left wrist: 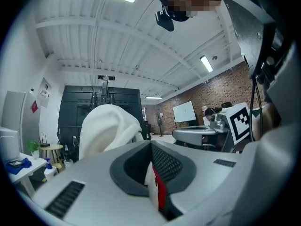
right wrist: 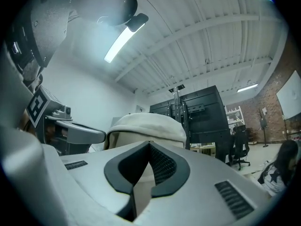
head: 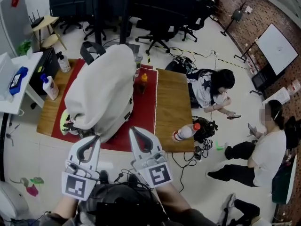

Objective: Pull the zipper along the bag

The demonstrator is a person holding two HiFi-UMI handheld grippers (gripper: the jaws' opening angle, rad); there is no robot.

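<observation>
A cream backpack (head: 101, 91) lies bulging on a red mat (head: 146, 108) on the wooden table (head: 171, 102). I cannot make out its zipper. In the head view my left gripper (head: 96, 137) is shut, its tip at the bag's near lower edge. My right gripper (head: 132, 129) is shut too, beside the bag's near right corner. In the left gripper view the jaws (left wrist: 151, 147) meet in front of the backpack (left wrist: 106, 126); white and red show in the slit below the pads, and I cannot tell whether fabric is pinched. The right gripper (right wrist: 149, 147) points at the bag's top (right wrist: 150, 124).
An orange-capped bottle (head: 142, 83) stands behind the bag, and a red-capped bottle (head: 186, 132) lies at the table's near right corner. Two white pump bottles (head: 49, 86) stand at the left end. Two people (head: 214, 91) sit on the floor to the right, among cables.
</observation>
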